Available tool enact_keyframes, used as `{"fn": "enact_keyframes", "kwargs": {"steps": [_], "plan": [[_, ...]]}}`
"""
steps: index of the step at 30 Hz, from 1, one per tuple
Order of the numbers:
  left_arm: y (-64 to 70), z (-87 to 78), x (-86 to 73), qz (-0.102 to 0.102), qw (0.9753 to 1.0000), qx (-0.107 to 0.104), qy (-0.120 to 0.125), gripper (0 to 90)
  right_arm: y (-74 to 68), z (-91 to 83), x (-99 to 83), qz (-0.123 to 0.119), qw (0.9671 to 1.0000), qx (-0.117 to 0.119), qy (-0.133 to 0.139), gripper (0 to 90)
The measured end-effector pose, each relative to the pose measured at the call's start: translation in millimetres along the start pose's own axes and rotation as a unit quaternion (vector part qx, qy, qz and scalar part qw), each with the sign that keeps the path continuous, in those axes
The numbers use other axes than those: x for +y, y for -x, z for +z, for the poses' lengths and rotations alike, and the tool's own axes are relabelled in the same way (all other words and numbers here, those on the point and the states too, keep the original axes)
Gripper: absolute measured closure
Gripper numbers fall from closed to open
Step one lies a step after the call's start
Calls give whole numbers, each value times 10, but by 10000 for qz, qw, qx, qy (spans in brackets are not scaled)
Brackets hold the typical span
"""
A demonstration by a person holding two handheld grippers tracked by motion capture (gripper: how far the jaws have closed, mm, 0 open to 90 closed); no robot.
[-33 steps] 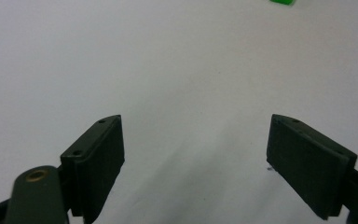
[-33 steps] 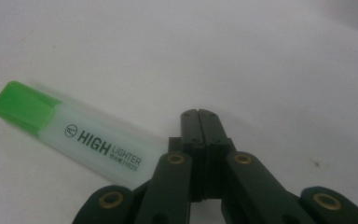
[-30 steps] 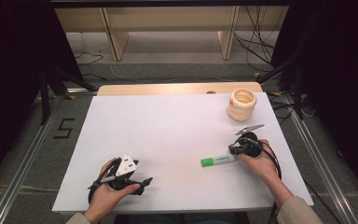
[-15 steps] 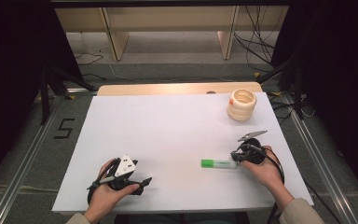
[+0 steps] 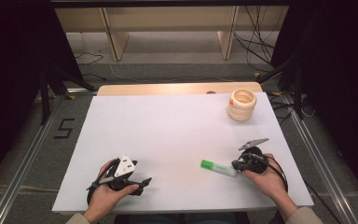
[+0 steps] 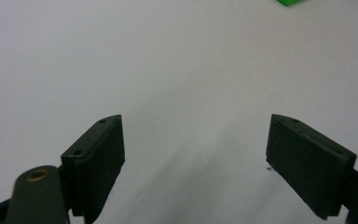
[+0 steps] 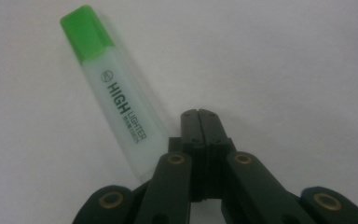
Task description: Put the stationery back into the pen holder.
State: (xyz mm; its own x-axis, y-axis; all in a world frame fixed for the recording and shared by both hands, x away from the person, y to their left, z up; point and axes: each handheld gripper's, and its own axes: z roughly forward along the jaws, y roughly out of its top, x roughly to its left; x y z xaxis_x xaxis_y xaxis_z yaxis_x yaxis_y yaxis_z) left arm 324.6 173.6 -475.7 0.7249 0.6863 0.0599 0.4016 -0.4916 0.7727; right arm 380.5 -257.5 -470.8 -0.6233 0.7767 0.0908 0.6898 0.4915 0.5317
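A highlighter [image 5: 219, 167] with a green cap and a pale barrel lies flat on the white table sheet [image 5: 177, 130], front right of centre. My right gripper [image 5: 236, 165] rests by its uncapped end. In the right gripper view the jaws are pressed together with nothing between them, right gripper [image 7: 198, 114] just right of the highlighter [image 7: 116, 98]. My left gripper [image 5: 142, 182] sits low at the front left, held in a hand. In its own view the left gripper [image 6: 193, 140] is open over bare sheet, and the green cap [image 6: 291, 2] peeks in at the top edge.
A cream ribbed ring-shaped holder [image 5: 241, 105] stands at the back right of the sheet. A wooden table edge [image 5: 168, 88] runs along the back. Metal rails and cables lie on the floor on both sides.
My right gripper has drawn back toward the front edge. The highlighter's uncapped end has swung nearer with it. The left gripper has stayed put.
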Motion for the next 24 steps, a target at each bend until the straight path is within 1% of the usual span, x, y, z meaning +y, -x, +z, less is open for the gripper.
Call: {"fn": "enact_keyframes", "kwargs": {"steps": [5,14,24], "plan": [[-3,-1,-2,-15,10000,3,-2,192,-83,-32,-57,-89,9999,63,-48,900],[-1,-6,-3,-21,10000,-6,4,192,-128,-50,-87,-117,9999,71,-73,900],[-1,-1,-2,-21,10000,-22,20,191,-147,-52,-85,-190,9997,73,-121,899]]}}
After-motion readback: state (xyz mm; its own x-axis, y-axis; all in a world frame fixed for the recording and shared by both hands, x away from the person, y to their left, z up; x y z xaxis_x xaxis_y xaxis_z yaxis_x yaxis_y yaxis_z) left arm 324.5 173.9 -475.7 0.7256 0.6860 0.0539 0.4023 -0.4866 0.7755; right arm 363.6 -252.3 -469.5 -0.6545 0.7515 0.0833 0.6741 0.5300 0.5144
